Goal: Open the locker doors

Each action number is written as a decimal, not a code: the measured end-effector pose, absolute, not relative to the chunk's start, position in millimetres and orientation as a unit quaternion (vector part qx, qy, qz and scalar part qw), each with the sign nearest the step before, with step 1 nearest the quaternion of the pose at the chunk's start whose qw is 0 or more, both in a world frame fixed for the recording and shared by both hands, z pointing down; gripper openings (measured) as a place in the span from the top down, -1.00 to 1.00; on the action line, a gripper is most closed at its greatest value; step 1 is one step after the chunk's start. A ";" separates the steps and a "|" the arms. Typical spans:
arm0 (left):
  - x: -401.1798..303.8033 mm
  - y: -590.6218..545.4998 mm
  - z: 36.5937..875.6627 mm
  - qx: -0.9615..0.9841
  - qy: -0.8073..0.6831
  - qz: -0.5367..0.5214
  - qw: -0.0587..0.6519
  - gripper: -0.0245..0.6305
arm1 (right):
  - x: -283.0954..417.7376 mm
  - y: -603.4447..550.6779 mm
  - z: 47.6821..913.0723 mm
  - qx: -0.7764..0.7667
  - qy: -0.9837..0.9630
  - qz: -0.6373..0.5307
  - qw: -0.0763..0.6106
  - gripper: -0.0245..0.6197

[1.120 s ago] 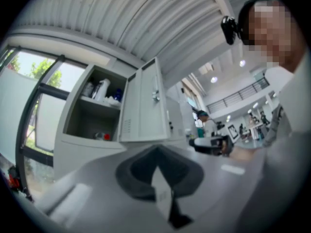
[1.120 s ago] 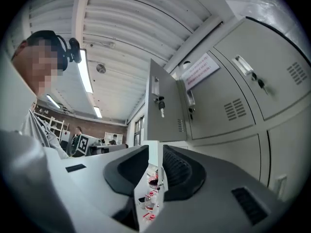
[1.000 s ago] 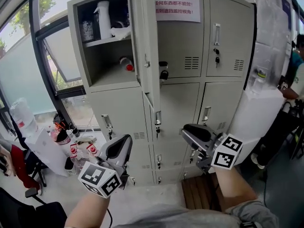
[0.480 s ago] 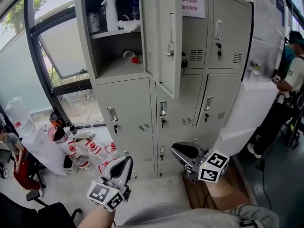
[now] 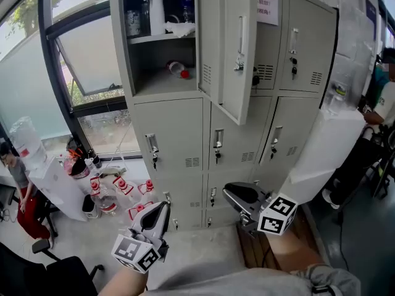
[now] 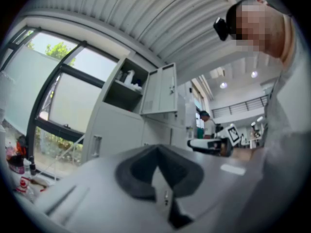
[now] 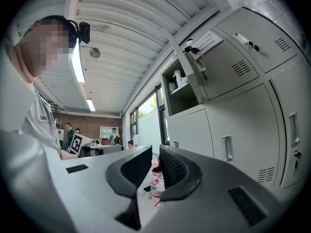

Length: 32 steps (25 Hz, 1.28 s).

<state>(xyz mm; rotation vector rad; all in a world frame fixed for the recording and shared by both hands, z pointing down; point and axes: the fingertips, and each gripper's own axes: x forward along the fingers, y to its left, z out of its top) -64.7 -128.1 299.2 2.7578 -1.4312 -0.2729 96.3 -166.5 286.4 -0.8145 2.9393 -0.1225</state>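
Left gripper (image 5: 162,209) pressed together, right gripper (image 5: 232,193) has just been closing to a slim empty gap. Closed locker doors (image 5: 170,131) sit ahead, above both (one top door (image 5: 229,54) already open). They look like stiff, light, slick steel, so I'd pinch a handle (image 5: 152,144).

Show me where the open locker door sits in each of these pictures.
Head view: open door at top centre, swung out from the lockers.
Left gripper view: open door near mid-frame, small.
Right gripper view: open door right of centre, seen nearly edge-on.
Shared landmark: the white bottle just left of it.
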 end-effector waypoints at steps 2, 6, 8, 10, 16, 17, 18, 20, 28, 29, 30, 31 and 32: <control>-65.6 -131.0 299.8 0.881 -0.465 -0.088 0.010 0.91 | 96.5 -170.4 286.8 -0.260 0.964 -0.041 0.043 0.78; -65.2 -137.4 309.3 0.871 -0.483 -0.084 0.016 0.91 | 96.8 -182.2 296.2 -0.244 0.968 -0.050 0.034 0.78; -64.9 -140.2 316.0 0.864 -0.496 -0.082 0.022 0.91 | 95.3 -190.1 304.5 -0.232 0.971 -0.058 0.027 0.78; -63.8 -142.5 321.3 0.856 -0.510 -0.082 0.026 0.91 | 91.6 -198.4 312.6 -0.218 0.974 -0.064 0.018 0.78; -63.2 -151.0 342.1 0.823 -0.561 -0.084 0.032 0.91 | 59.6 -231.5 337.0 -0.187 0.981 -0.038 -0.024 0.78; -65.1 -153.7 346.3 0.817 -0.570 -0.084 0.033 0.91 | 50.1 -237.6 339.1 -0.182 0.982 -0.031 -0.027 0.78; -67.5 -157.0 350.2 0.812 -0.577 -0.084 0.034 0.91 | 39.7 -243.8 340.6 -0.177 0.983 -0.025 -0.030 0.78; -74.2 -164.0 356.1 0.804 -0.587 -0.085 0.034 0.91 | 16.6 -255.6 344.0 -0.171 0.985 -0.014 -0.035 0.78; -141.1 -192.3 370.8 0.798 -0.594 -0.092 0.033 0.91 | -83.1 -314.8 362.0 -0.216 0.975 0.006 -0.059 0.76; -151.0 -198.4 372.6 0.803 -0.588 -0.092 0.033 0.91 | -94.9 -326.2 362.5 -0.230 0.971 0.006 -0.059 0.75; -161.7 -204.6 374.2 0.809 -0.580 -0.090 0.033 0.91 | -106.9 -337.1 362.3 -0.245 0.968 0.008 -0.060 0.73; -173.2 -210.7 375.9 0.814 -0.573 -0.088 0.033 0.91 | -118.7 -347.3 361.9 -0.260 0.964 0.010 -0.062 0.70; -185.4 -216.7 377.8 0.820 -0.565 -0.086 0.035 0.91 | -130.2 -357.1 361.9 -0.276 0.959 0.013 -0.065 0.68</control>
